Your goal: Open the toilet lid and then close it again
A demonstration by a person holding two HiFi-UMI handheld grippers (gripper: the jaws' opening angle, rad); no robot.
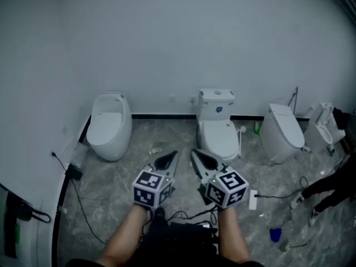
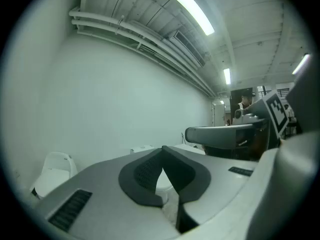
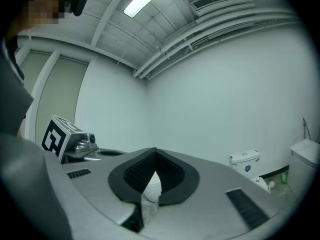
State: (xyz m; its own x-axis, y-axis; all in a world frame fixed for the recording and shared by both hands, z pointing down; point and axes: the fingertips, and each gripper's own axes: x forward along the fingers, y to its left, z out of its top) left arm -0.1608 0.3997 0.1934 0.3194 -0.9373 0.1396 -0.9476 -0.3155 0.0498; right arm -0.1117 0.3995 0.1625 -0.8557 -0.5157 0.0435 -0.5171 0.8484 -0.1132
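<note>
Left gripper and right gripper shut tight, empty, side by side, level. Straight ahead but well apart, middle toilet, lid down. Probably the approach step; opening not yet begun. Next: come close, hook a closed tip under the lid's front edge, lift. Blue sticker on tank: too small to read.

dim, cool light from ceiling strip lamps; fisheye edges darken and bend.
</note>
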